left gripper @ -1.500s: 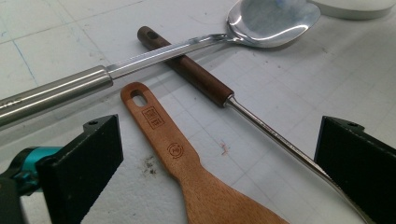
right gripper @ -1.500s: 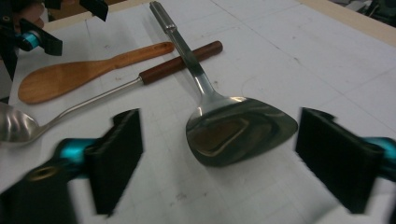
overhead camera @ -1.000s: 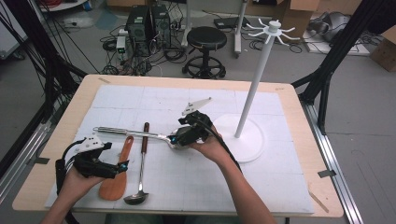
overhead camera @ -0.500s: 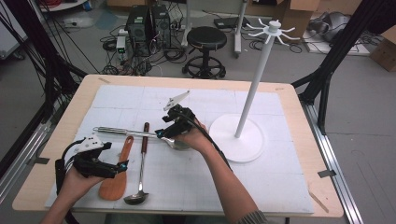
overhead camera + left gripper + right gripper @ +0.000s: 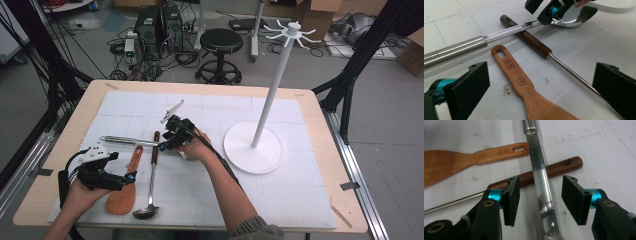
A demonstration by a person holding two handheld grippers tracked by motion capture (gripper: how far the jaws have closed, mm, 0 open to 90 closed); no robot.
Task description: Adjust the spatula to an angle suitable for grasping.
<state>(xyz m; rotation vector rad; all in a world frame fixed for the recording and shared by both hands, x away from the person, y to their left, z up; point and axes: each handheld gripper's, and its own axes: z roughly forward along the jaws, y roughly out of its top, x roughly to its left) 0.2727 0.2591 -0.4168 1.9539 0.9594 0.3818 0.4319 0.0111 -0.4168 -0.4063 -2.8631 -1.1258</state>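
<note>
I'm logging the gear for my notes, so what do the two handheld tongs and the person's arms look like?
Both tongs, left and right, are black-bodied with flat rectangular black pads on teal collars, with brass-coloured pivot rings. Each carries a light grey three-cornered plate on top and trails a black cable. An olive-grey sleeve covers the right upper arm.

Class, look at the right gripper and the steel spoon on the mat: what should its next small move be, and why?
Probably close the jaws. The right gripper is open with a jaw on either side of the steel spoon handle, which lies across the wooden-handled ladle, so the shaft sits ready between them.
</note>
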